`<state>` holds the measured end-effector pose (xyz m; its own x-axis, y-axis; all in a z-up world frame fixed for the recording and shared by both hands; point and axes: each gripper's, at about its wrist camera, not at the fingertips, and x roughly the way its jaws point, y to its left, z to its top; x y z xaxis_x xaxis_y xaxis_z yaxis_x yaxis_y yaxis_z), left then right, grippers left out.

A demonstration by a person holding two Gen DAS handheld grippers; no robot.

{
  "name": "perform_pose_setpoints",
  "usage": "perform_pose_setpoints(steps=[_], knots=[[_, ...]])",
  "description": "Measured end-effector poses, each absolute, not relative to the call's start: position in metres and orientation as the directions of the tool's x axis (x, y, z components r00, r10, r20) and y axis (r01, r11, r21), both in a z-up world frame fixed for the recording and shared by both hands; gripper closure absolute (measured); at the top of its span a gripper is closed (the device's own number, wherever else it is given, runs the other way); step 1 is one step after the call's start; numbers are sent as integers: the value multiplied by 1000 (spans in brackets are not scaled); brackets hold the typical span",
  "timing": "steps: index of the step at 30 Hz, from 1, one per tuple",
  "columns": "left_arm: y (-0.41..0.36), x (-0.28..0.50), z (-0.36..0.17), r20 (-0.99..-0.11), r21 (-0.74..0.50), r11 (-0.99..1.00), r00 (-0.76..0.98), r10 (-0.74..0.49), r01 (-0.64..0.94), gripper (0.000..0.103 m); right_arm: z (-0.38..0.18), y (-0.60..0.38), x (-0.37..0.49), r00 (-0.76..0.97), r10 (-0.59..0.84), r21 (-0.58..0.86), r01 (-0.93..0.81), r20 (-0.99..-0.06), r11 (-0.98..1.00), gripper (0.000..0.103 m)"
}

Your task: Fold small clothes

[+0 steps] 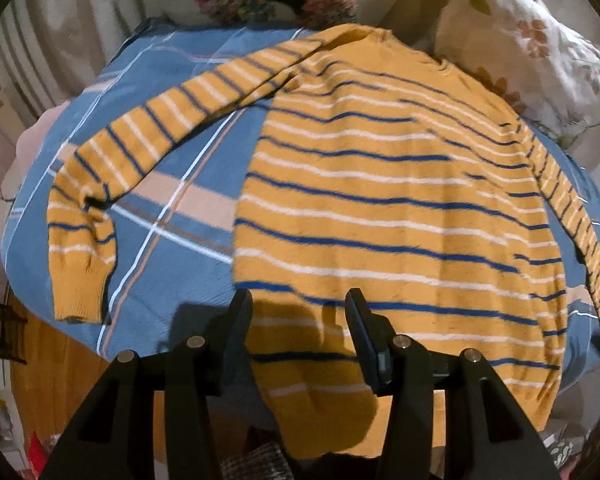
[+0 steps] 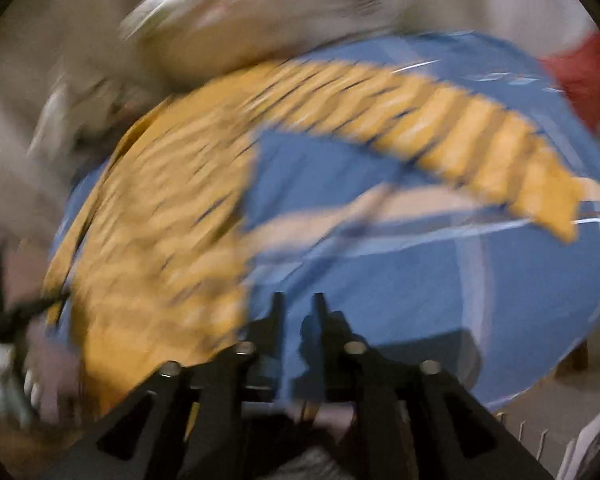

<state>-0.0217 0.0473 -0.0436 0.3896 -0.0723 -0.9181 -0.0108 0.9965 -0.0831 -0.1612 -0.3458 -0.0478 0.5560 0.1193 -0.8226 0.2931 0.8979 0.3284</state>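
A yellow sweater (image 1: 380, 200) with blue and white stripes lies spread flat on a blue plaid bedspread (image 1: 168, 168). Its left sleeve (image 1: 112, 184) stretches out to the left, its cuff near the bed's edge. My left gripper (image 1: 298, 300) is open and empty, just above the sweater's bottom hem. In the blurred right wrist view the sweater (image 2: 160, 216) lies to the left, and its other sleeve (image 2: 460, 136) reaches right across the bedspread (image 2: 400, 280). My right gripper (image 2: 298, 304) hovers over bare bedspread beside the sweater's body, its jaws a narrow gap apart and empty.
Floral pillows (image 1: 532, 52) lie at the head of the bed. A red item (image 2: 584, 76) sits at the bed's far right edge. An orange wooden floor (image 1: 48, 360) shows below the bed's left edge.
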Motion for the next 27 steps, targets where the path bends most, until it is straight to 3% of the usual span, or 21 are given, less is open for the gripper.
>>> perform_pose_setpoints(steps=[6,15,18,27], knots=[[37,-22,-34,-908,-87,996,410,-83,8,56,-80,-450,-156,613,41,499,602,-789,624,62],[38,-19,-34,-908,-89,995,413,-67,-34,56,-89,-509,-159,635,-96,553,728,-766,406,61],[37,-17,-37,-913,-97,994,403,-71,-43,56,-97,-532,-157,633,-98,570,746,-768,344,97],[59,-11,-30,-903,-99,991,427,-50,-93,56,-11,-585,-151,652,-315,495,742,-690,453,99]])
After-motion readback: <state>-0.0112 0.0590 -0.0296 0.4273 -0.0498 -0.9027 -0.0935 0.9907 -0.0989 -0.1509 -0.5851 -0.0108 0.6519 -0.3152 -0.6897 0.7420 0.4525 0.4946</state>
